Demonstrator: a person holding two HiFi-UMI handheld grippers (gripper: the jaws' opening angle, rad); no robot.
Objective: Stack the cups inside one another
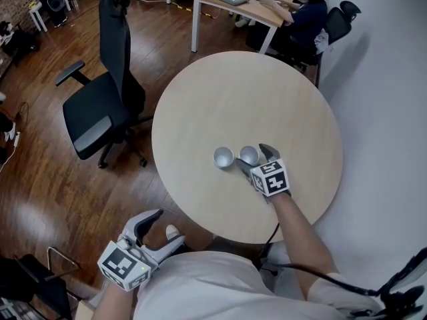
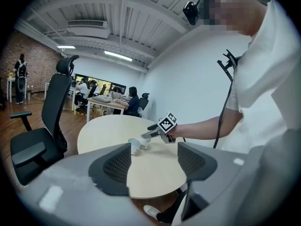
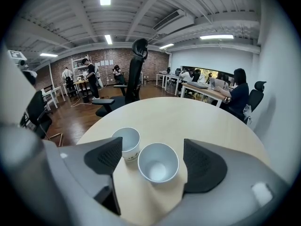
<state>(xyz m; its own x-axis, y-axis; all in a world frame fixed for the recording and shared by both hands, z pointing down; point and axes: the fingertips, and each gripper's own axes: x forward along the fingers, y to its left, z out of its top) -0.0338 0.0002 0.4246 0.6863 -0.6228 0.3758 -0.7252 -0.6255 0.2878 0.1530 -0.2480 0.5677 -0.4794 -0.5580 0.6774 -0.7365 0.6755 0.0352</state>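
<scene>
Closest to the head camera, at the lower left of the frame, the left gripper [image 1: 163,231] is hanging off the round table [image 1: 220,92], jaws spread and empty. At mid-frame I am seeing the right gripper [image 1: 256,160] reaching over the tabletop, its jaws standing either side of the first cup [image 1: 249,155]. The second cup [image 1: 223,157] is sitting just to the left of it, and a black office chair [image 1: 107,105] is standing at the left.

In the left gripper view, the left gripper [image 2: 155,166] is showing its jaws wide apart with nothing between them, and both cups are showing small on the table beyond.

In the right gripper view, the right gripper [image 3: 153,161] is holding its jaws apart around the first cup [image 3: 158,162], mouth toward the lens. The second cup [image 3: 126,142] is standing upright just beside it, toward the left.
</scene>
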